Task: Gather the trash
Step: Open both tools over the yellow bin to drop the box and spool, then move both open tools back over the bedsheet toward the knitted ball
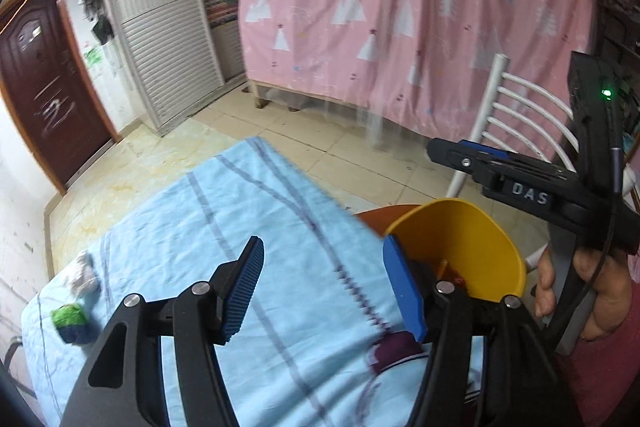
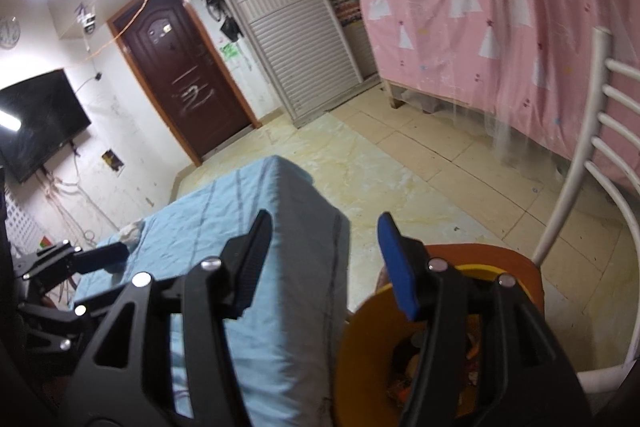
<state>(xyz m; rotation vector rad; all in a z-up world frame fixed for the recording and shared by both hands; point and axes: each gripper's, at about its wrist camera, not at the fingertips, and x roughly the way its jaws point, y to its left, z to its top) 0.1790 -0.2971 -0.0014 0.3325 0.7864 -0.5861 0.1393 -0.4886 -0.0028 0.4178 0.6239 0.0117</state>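
Observation:
A yellow bin (image 1: 460,251) holding scraps stands on an orange chair seat at the table's right edge; it also shows in the right wrist view (image 2: 360,347). My left gripper (image 1: 324,291) is open and empty above the light blue tablecloth (image 1: 180,235). A crumpled white wad (image 1: 82,273) and a green and blue scrap (image 1: 72,323) lie at the table's far left. A dark purple scrap (image 1: 394,347) lies under the left gripper's right finger. My right gripper (image 2: 324,267) is open and empty, held over the table corner and the bin; it also shows in the left wrist view (image 1: 436,149).
A white chair back (image 2: 600,155) rises behind the bin. A pink curtain (image 1: 400,7) hangs across the back. A brown door (image 2: 180,75), a grey shutter cabinet (image 2: 288,27) and a wall television (image 2: 36,123) line the far wall. Tiled floor (image 2: 420,179) lies beyond the table.

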